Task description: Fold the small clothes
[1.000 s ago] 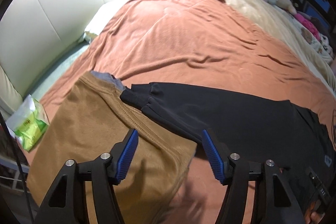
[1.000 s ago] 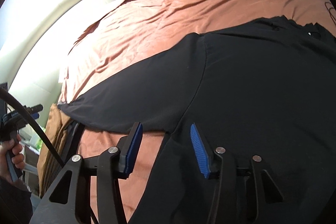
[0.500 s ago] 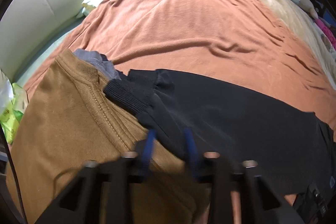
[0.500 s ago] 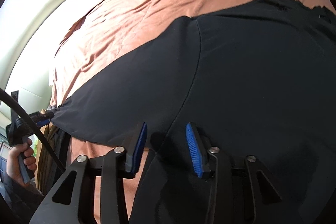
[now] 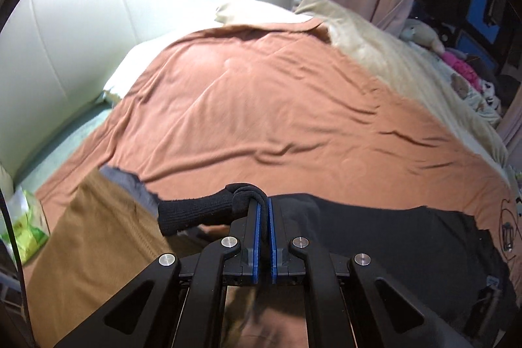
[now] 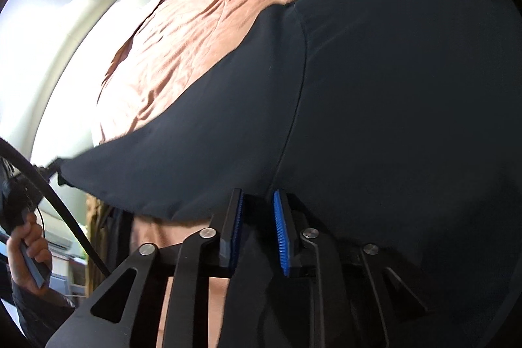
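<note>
Left claw (image 5: 263, 211) is pressed together, pinching the ribbed cuff end of the black garment (image 5: 375, 237); the cuff (image 5: 195, 214) sticks out to the left, clear of the bed. Right claw (image 6: 257, 217) is closing, with black fabric between the pads (image 6: 280, 234) near the sleeve seam; I can't yet see the pads pressing on it.

Garment location: spread across the near edge of the bed, over the orange bedspread (image 5: 277, 106), with one sleeve stretched toward the left claw.

Progress, my read: early. The body looks flat and unfolded, with no crease or fold visible. The sleeve is gripped at one end only. Left to do: bring the sleeve in, fold the body, set it aside.

Count:
- 1 black garment, in work
- 1 brown garment (image 5: 98, 250) to the left, looks laid flat, possibly done
- 1 grey piece (image 5: 127, 185) peeking out from under it; can't tell what it is
- 2 claws
- 1 hand (image 6: 27, 253) visible, holding the left rig handle
</note>
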A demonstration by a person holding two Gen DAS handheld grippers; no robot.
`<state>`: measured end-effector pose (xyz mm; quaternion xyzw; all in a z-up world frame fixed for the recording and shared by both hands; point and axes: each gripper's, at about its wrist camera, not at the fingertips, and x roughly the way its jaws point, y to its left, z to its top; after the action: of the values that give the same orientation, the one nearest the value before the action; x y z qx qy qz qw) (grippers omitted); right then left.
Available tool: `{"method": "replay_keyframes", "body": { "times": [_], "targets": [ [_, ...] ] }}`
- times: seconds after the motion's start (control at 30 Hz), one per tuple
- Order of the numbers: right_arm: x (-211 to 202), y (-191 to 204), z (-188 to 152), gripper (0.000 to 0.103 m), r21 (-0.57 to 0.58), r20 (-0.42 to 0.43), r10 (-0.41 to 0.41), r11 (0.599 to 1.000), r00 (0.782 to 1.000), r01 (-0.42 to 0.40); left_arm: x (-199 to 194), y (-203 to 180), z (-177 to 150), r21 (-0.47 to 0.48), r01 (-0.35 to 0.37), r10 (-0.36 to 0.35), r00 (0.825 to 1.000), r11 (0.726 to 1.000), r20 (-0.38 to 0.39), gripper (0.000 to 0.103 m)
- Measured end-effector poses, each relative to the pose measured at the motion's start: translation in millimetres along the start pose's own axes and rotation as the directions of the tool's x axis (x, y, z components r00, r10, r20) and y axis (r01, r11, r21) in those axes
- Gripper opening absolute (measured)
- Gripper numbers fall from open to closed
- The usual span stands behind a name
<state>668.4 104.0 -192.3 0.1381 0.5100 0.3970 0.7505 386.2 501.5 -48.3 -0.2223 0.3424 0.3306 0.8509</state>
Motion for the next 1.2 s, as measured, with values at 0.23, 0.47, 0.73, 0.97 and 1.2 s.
{"method": "replay_keyframes", "body": {
  "times": [0.23,0.47,0.73,0.97,1.2],
  "targets": [
    [-9,-9,11,0.015,0.035,0.012,-0.006,0.999,1.000,0.006,-46,-56,29,0.066,0.076,-0.081,0.994,0.995,0.074,0.005],
    [-44,-14,12,0.057,0.040,0.103,-0.045,0.998,0.994,0.041,-86,-121,41,0.142,0.160,-0.175,0.979,0.977,0.102,0.005],
    [-91,-35,9,0.057,0.089,0.166,-0.116,0.991,0.979,0.102,-124,-194,46,0.228,0.240,-0.273,0.954,0.944,0.127,0.005],
    [-137,-46,-4,0.057,0.137,0.237,-0.116,0.987,0.965,0.085,-144,-248,44,0.290,0.293,-0.337,0.935,0.911,0.114,0.005],
    [-168,-62,-20,0.057,0.185,0.278,-0.143,0.978,0.950,0.094,-158,-301,34,0.334,0.346,-0.396,0.914,0.877,0.092,0.005]
  ]
}}
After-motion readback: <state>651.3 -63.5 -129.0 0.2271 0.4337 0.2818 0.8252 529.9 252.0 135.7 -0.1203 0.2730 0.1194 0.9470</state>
